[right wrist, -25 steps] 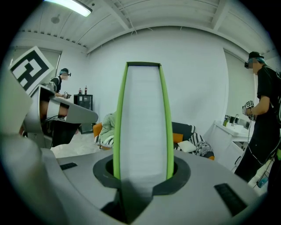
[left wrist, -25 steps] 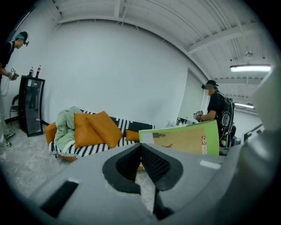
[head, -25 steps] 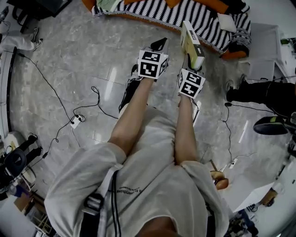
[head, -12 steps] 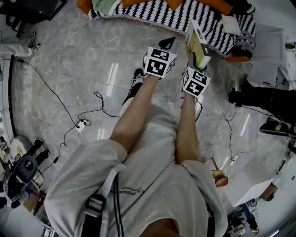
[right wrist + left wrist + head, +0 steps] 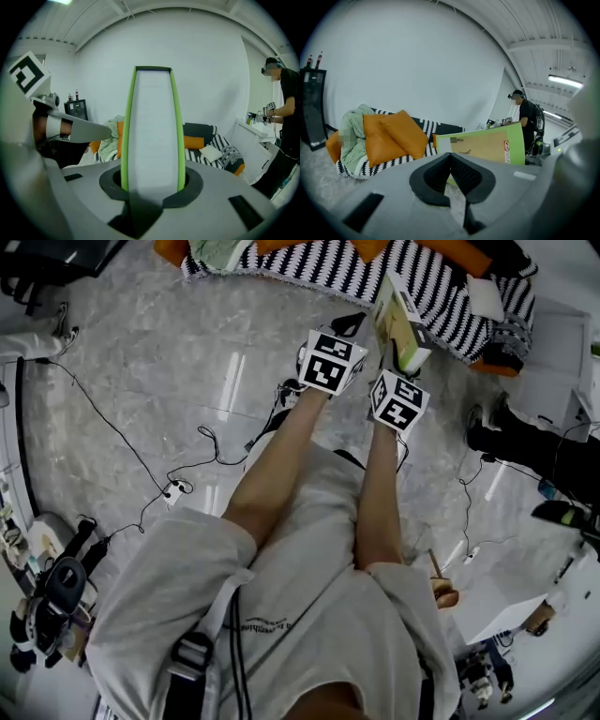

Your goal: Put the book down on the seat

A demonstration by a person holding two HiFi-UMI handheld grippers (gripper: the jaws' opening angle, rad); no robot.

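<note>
Since the whole thing comes down to where the seat (image 5: pixel 309 273) sits vs the book (image 5: pixel 401 322), here's that bit. Right gripper (image 5: pixel 152 187) is clamped on the book, 1 jaw on each green cover, page edge facing back at its cam. Book's standing on end, long axis running up from the jaws, nowhere near flat. Left gripper (image 5: pixel 451 159) sits just beside it on the left, jaws pressed together w/ nothing in them, so it's empty atm and imo not needed.

Seat's straight ahead of both grippers and lower than the book. From the head view the book's top end overlaps the striped cover, but the right gripper view puts the seat a way off, so prob not over it.

Orange cushions (image 5: pixel 393 136) + a green blanket (image 5: pixel 351 136) hog the left end, white pillow (image 5: pixel 211 152) sits twd the right end. Bare stripes show between them, roughly ahead of the right gripper. So the coming move, my guess: carry fwd, lower, then tip that long axis flat onto the stripes b4 letting go.
</note>
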